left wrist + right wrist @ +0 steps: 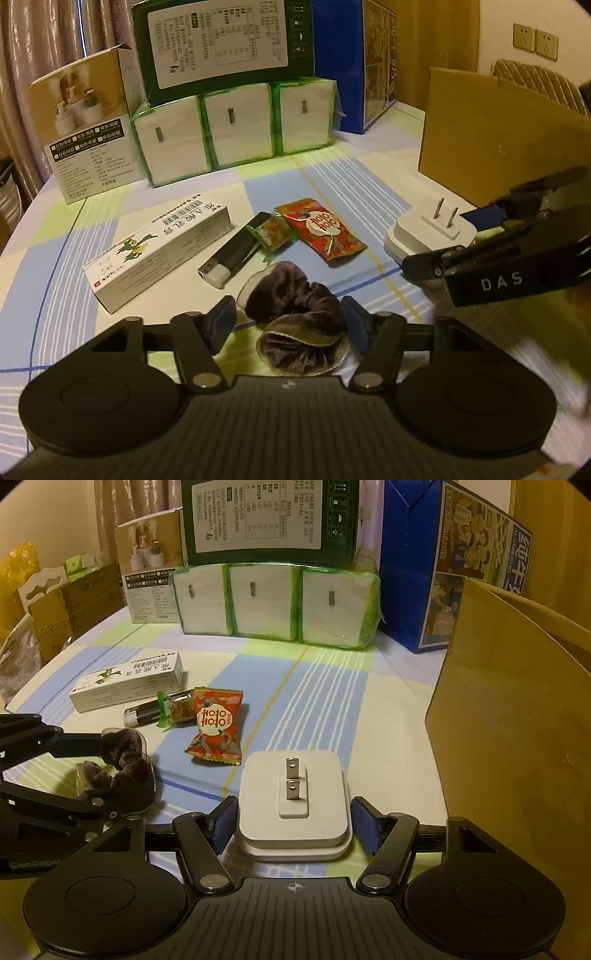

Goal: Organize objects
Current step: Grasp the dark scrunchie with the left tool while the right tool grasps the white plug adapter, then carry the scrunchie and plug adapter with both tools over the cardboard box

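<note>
A dark purple velvet scrunchie (pixel 291 295) lies on the checked tablecloth between the fingers of my left gripper (pixel 290 325), which is open and straddles it. My right gripper (pixel 294 823) is open around a white charger plug (pixel 325 775) that lies prongs up. Its blue pads sit close beside the plug's sides. In the left wrist view the right gripper (pixel 445 239) and the plug (pixel 410 229) are at the right. In the right wrist view the left gripper (pixel 122 771) and the scrunchie (pixel 123 743) are at the left.
A white medicine box (pixel 159 254), a black lighter (pixel 232 254), a green candy (pixel 275 236) and a red candy (pixel 325 232) lie mid-table. An open cardboard box (pixel 491 147) stands at the right. Tissue packs (pixel 236 129), a green carton (pixel 221 44) and a blue box (pixel 347 66) line the back.
</note>
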The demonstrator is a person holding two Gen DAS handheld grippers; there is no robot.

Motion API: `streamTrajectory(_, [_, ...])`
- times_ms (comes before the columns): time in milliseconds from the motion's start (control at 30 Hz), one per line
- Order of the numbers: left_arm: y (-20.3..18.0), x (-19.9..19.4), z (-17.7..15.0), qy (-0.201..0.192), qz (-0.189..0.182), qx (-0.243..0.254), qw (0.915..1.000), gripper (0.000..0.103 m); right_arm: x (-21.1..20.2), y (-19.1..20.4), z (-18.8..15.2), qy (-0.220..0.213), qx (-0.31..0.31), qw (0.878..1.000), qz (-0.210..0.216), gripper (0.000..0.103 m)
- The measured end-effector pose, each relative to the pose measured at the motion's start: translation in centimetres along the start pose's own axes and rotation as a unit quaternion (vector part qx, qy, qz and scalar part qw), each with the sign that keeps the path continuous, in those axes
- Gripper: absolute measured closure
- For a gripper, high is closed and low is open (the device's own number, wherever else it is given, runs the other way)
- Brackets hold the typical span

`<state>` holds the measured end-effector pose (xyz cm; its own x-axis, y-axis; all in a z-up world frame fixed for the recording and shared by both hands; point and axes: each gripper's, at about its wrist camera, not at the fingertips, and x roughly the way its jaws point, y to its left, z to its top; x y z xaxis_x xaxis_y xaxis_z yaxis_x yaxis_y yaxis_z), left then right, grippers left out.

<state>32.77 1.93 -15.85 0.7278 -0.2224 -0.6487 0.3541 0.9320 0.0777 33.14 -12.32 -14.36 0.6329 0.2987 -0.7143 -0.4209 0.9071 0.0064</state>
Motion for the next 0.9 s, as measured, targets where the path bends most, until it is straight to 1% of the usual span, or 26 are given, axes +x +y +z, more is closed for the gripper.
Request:
streamTrajectory(100, [-0.3,-0.1,-0.1,-0.002,0.005,0.012,0.9999,0.053,0.0,0.0,0.0,0.0,-0.001,1.0,0.0,0.039])
streamTrajectory(167, [-0.4,-0.1,-0.1,-0.003,0.007,0.016,0.9998,0.058,0.0,0.0,-0.1,-0.001,-0.004,1.0,-0.001,0.039])
streamTrajectory(200, [-0.4,-0.1,-0.1,-0.003,0.009,0.014,0.9999,0.062,0.1,0.1,0.0,-0.001,-0.006,1.0,-0.002,0.038])
streamTrajectory(233, [-0.3,-0.1,-0.2,-0.001,0.01,0.007,0.9999,0.066,0.1,0.1,-0.1,-0.001,-0.009,1.0,-0.003,0.038])
streamTrajectory(333, [0.3,0.0,-0.2,0.004,-0.002,-0.023,0.9997,0.074,0.2,0.2,-0.3,-0.006,-0.017,1.0,-0.004,0.036])
streamTrajectory(433, [0.4,-0.2,0.0,0.006,0.0,-0.034,0.9994,0.078,0.3,0.4,-0.4,-0.011,-0.026,1.0,-0.006,0.035])
streamTrajectory(533, [0.2,-0.9,0.4,0.001,0.015,-0.036,0.9993,0.08,0.5,0.5,-0.5,-0.016,-0.029,0.999,-0.008,0.035])
streamTrajectory(667, [0.2,-1.1,0.5,0.001,0.016,-0.04,0.9991,0.081,0.7,0.7,-0.3,-0.017,-0.03,0.999,-0.01,0.035])
streamTrajectory(733, [0.2,-0.9,0.3,0.007,0.017,-0.041,0.999,0.081,0.6,0.6,-0.2,-0.015,-0.024,1.0,-0.009,0.037])
streamTrajectory(767, [0.3,-0.9,0.3,0.01,0.017,-0.042,0.9989,0.081,0.6,0.7,-0.1,-0.017,-0.022,1.0,-0.011,0.041])
streamTrajectory(900, [0.2,-1.4,0.1,0.011,0.016,-0.048,0.9986,0.081,0.3,0.6,0.1,-0.013,-0.002,1.0,-0.009,0.041])
